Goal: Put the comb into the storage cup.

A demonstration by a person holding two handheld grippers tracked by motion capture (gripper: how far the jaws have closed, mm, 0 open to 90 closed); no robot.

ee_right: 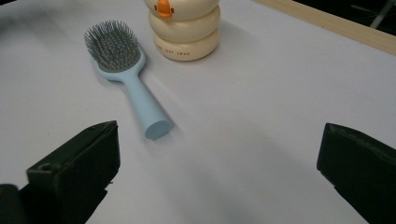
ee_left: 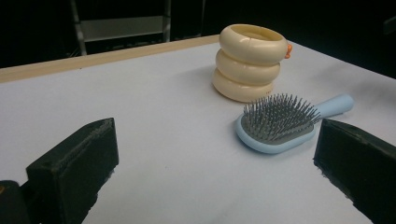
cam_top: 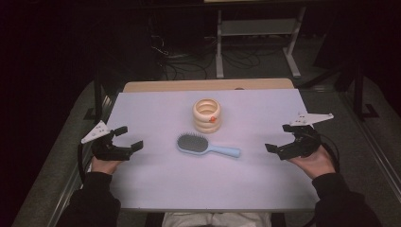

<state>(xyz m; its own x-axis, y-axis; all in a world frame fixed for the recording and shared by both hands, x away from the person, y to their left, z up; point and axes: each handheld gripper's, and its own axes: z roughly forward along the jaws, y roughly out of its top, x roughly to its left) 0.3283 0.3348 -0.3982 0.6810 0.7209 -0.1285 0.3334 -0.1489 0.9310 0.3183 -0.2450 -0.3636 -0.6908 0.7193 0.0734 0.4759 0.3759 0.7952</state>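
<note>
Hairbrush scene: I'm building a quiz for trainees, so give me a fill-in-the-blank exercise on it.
1. The brush lies with its bristles facing ____.
2. The cream holder is shaped like ____ stacked rings.
3. The brush handle points toward the ____ gripper.
4. The left gripper and right gripper are both ____.

Missing words: up; three; right; open

Left hand-held gripper (ee_left: 215, 154): jaws stand wide apart, nothing between them, low over the white desk (ee_left: 154, 116). Light blue hairbrush (ee_left: 280, 123) lies bristles up just inside the right-hand jaw, handle pointing away. Cream ringed container (ee_left: 250, 63) stands upright just beyond the brush, an orange nub at its rim.
</note>
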